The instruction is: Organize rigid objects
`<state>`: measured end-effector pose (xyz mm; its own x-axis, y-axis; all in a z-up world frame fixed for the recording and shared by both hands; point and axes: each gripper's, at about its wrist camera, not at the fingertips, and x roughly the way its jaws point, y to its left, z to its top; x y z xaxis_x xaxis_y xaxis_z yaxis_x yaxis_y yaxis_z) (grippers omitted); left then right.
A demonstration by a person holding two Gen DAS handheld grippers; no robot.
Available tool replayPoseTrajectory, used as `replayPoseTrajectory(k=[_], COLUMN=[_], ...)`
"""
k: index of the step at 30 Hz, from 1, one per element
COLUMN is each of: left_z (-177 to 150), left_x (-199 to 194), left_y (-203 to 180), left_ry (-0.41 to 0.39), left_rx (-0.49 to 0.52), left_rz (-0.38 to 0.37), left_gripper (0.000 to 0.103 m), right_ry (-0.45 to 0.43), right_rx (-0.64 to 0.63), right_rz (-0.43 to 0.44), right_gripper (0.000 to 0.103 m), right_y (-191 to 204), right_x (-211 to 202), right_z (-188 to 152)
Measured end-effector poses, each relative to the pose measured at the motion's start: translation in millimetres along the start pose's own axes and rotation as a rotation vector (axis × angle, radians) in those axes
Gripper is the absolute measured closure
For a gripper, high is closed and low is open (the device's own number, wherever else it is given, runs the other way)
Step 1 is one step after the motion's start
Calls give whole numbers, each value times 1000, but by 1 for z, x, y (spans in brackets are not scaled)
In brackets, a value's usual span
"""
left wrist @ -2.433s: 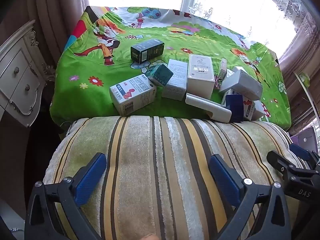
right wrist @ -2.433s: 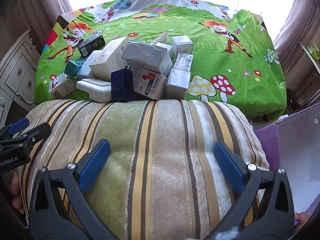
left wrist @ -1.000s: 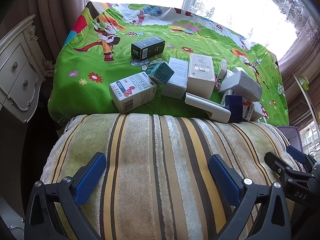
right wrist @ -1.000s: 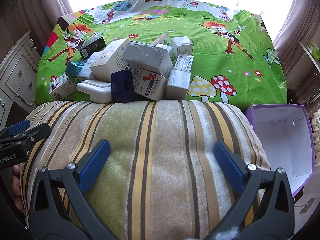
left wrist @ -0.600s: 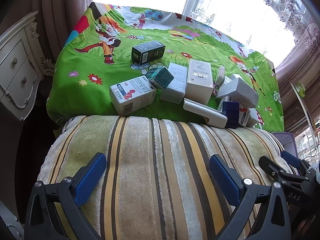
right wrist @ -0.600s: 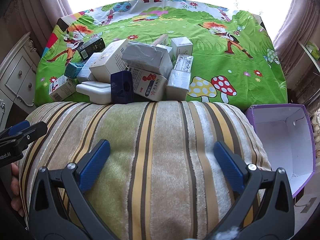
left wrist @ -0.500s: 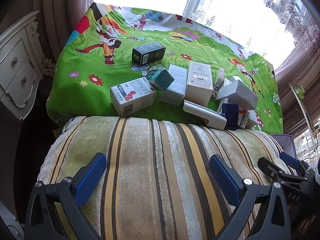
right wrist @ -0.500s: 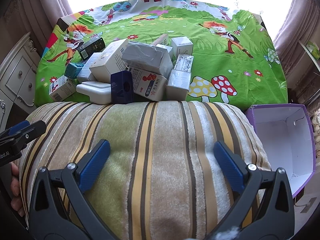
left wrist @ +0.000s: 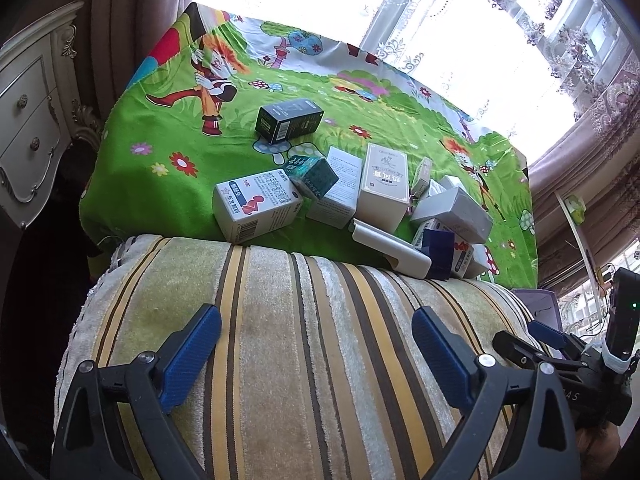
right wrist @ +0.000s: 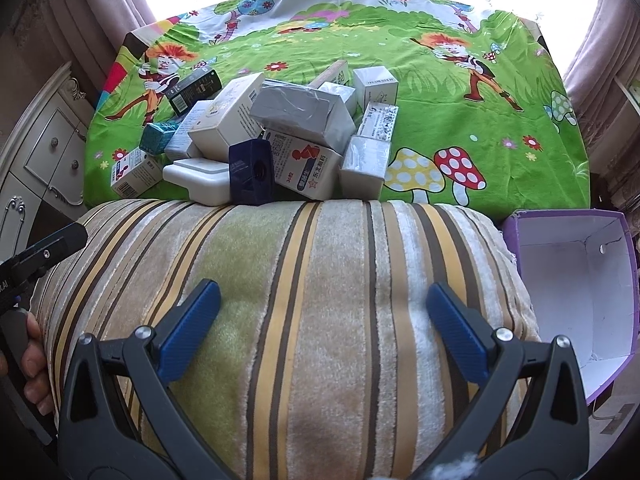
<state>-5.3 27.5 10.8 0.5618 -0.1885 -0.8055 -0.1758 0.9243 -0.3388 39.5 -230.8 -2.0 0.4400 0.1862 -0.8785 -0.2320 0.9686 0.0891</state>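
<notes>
Nearest the cameras, the left gripper (left wrist: 316,338) hangs over a striped plush cushion (left wrist: 304,360); its jaws have just been closing a little yet stand wide apart, with nothing but the cushion's pile between them. The right gripper (right wrist: 322,312) is likewise spread wide and released above the same cushion, gripping nothing. At the left edge of the right wrist view a hand (right wrist: 34,364) holds the left gripper's handle. Just beyond the cushion's right end sits an open purple box (right wrist: 568,216) with a bare white inside. Past the cushion lies a green cartoon-printed cloth (right wrist: 460,120), and on its near edge the boxes to be sorted are heaped: a flat white case (right wrist: 198,178) and a dark blue box (right wrist: 252,178) closest, a white box with a red figure (right wrist: 306,166) beside them, and a grey wrapped box (right wrist: 300,114) lying across the top. To the left stands another white carton with a red figure (left wrist: 256,204), a teal box (left wrist: 314,178) leaning on it, and a tall cream box (left wrist: 384,188). Farther back a black box (left wrist: 289,121) lies apart. What carries the cloth is hidden, perhaps a desk. A white cabinet (left wrist: 28,136) stands to the left, bright curtained windows beyond.
</notes>
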Motion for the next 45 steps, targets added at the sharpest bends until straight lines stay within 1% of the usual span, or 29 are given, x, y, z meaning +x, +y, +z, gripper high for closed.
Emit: replayPoseTrajectory(k=[3,8,12,14,18,21,24,26,27,28,29,33,39,41,45], left_z=[5,15,25,30,41,52,60,65,68,70,73,80,84,86,90], left_x=[-3,-3,0,3,5,9,19,29,34,39,43,59,82,86,93], left_y=[5,15,19,19,14,5,-4,-8,-10,-12,-14,-25,-32,-34,-35], left_ry=[-4,-4,-2,2,-13,-22,-14,7,18,26,30,40,69,63,55], left_rx=[-20,-24,-3,16,67,135,196,217,228,239,251,299,352,367,383], left_rz=[-19,-7,25,39,52,72,95,105,108,117,127,171,264,303,354], left_gripper=[14,14,14,14,14,14,14,18,21,24,24,24,24,24,27], right_ry=[-10,-25,-41,-53,-73,-87,-97,-108,-110,-110,-108,-97,-69,-59,-54], right_rx=[-8,18,53,60,28,13,12,21,21,19,16,17,46,42,36], right_rz=[4,9,46,52,42,40,30,30,27,24,20,0,-32,-51,-82], right_gripper=[0,0,0,0,0,0,0,0,0,0,0,0,0,0,0], right_y=[0,-6,-10,-9,-1,4,6,7,7,9,10,14,15,17,21], right_x=[-1,-4,-5,-6,-6,-4,-2,0,1,3,6,16,34,40,48], right_z=[1,4,9,13,25,34,44,51,54,57,60,73,90,95,104])
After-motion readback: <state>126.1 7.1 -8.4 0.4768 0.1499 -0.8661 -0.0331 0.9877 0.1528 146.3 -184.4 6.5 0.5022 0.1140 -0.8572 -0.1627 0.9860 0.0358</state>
